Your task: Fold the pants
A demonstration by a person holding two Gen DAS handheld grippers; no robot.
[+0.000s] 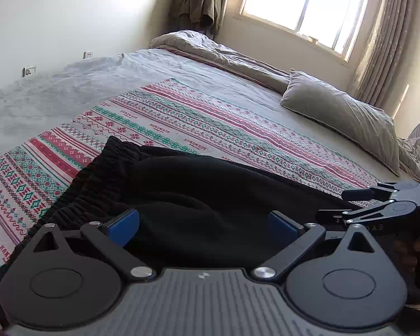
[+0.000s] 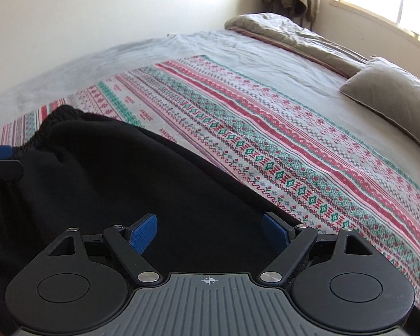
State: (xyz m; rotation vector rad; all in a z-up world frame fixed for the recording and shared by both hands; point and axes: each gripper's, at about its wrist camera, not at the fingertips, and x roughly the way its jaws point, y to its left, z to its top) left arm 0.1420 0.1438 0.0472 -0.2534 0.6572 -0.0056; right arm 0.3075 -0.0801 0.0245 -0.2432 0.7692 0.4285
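Black pants (image 1: 198, 196) are spread directly ahead of both grippers. Left gripper (image 1: 204, 224) and right gripper (image 2: 210, 232) are held wide, nothing gripped, presumably positioned for taking hold.

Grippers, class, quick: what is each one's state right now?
Left gripper: open, over the black pants, holding nothing.
Right gripper: open, over the pants, holding nothing.

Wall: plain white (image 1: 70, 14), far ahead-left.
Window: bright (image 1: 302, 2), ahead-right, curtain (image 1: 383, 39) beside it.
Bed: grey sheet (image 1: 182, 70), patterned blanket (image 1: 182, 120), pillow (image 1: 341, 117) right.
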